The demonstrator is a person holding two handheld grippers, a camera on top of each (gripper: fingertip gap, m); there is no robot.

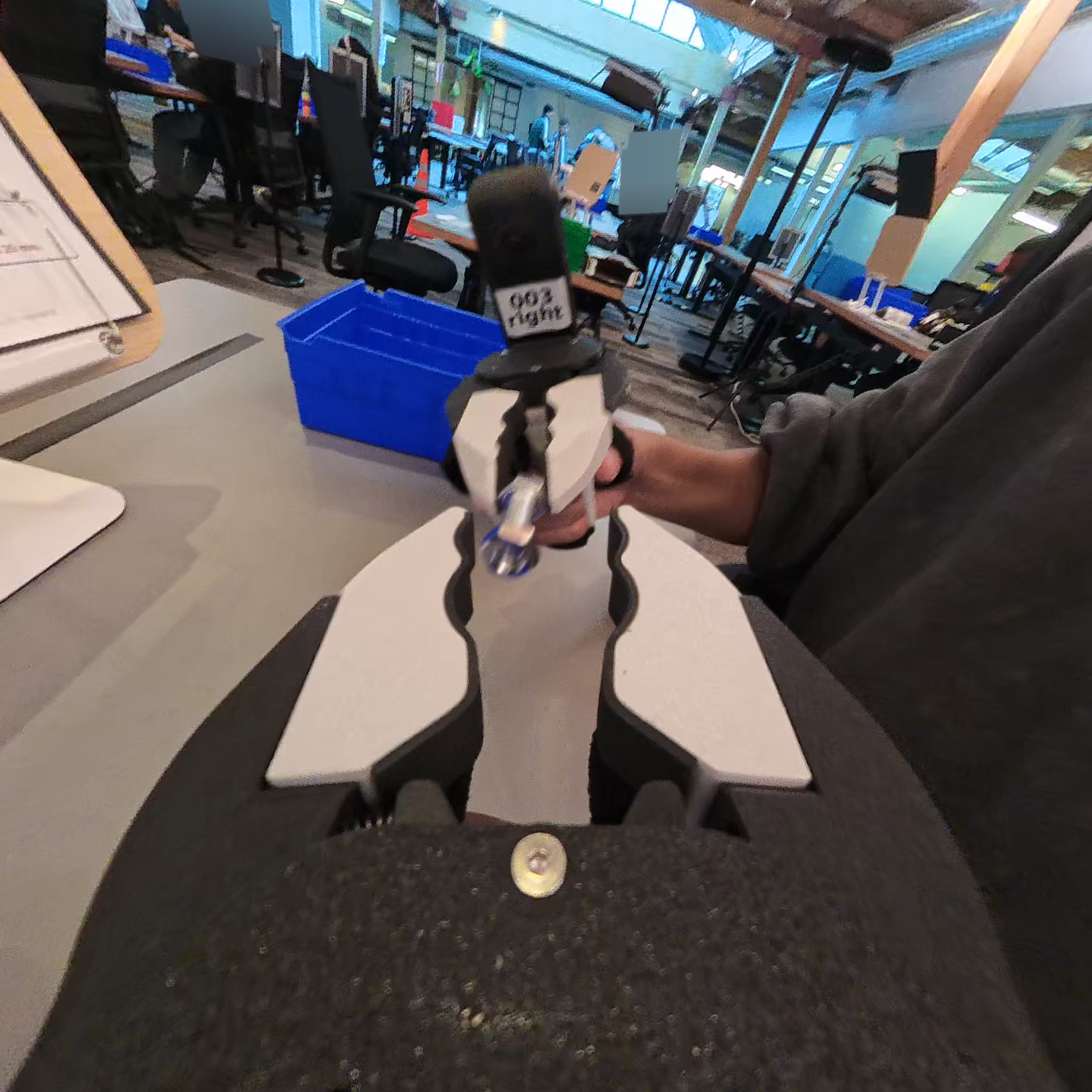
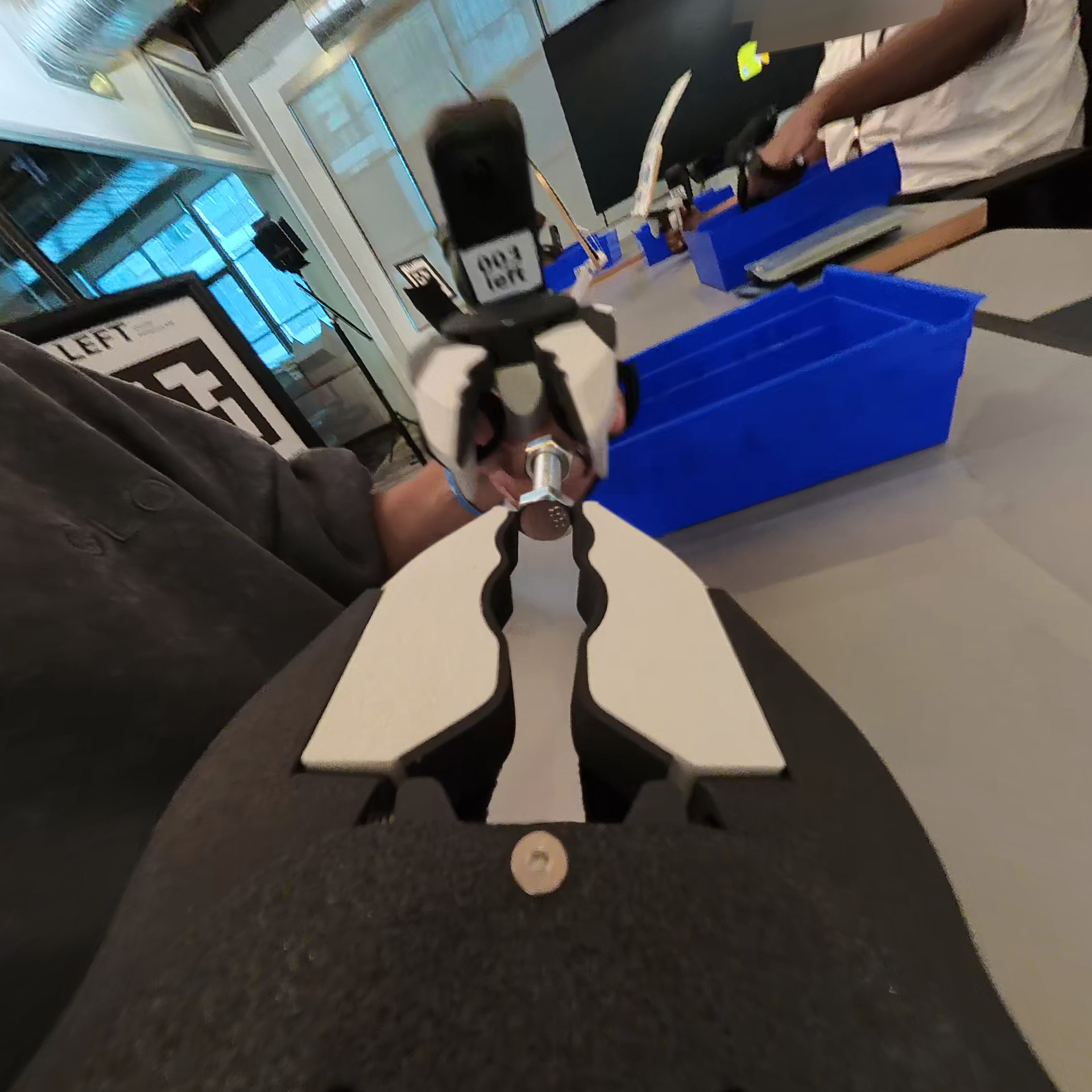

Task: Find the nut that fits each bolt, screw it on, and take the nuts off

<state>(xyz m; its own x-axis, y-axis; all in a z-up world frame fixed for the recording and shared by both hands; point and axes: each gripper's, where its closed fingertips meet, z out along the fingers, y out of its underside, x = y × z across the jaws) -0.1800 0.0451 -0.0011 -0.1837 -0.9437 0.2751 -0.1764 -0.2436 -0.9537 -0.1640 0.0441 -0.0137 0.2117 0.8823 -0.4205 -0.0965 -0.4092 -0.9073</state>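
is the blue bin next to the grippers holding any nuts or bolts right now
No: in the right wrist view the blue bin shows only bare blue floor and walls, while the bolt is held up between the two grippers.

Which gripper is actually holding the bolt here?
The right gripper: its jaws clamp the bolt, while the left gripper stands wide open, gripping nothing.

Silver bolt (image 2: 545, 490) (2 nuts threaded) midair, horizontal.

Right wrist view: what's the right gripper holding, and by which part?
The bolt, pinched at its head end between the right gripper fingertips. The left gripper stands open around the threaded end, holding nothing.
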